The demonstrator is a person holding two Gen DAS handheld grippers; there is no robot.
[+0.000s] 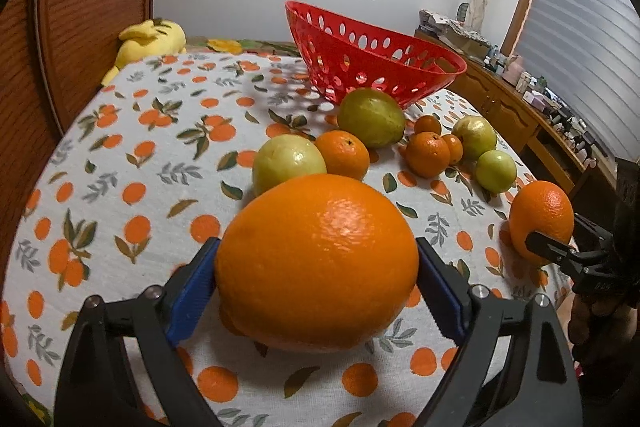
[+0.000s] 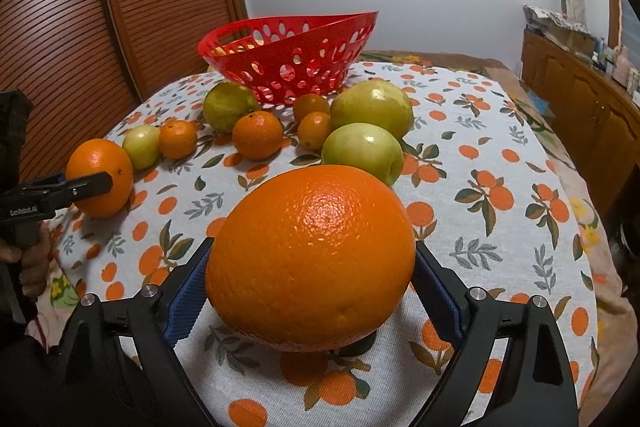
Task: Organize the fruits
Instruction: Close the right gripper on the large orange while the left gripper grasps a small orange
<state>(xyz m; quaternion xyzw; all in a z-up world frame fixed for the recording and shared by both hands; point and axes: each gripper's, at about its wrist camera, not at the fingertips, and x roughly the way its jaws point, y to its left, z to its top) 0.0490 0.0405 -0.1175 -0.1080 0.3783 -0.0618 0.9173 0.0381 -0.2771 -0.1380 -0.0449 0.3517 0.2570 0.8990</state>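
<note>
Jaws of the left gripper (image 1: 318, 277) clamp a large orange (image 1: 316, 261) across its widest girth between blue pads (image 1: 192, 293), which keeps the round fruit from rolling out. The right gripper (image 2: 310, 279) grips a second orange (image 2: 310, 257) the same way, jaws closed on its sides. Both oranges appear lifted just clear of the orange-print tablecloth (image 2: 500, 247). Beyond them lie loose tangerines (image 2: 257, 135), green apples (image 2: 362, 151) and a pear (image 1: 370, 117). The red perforated basket (image 1: 372, 57), the probable destination, stands behind the fruit.
</note>
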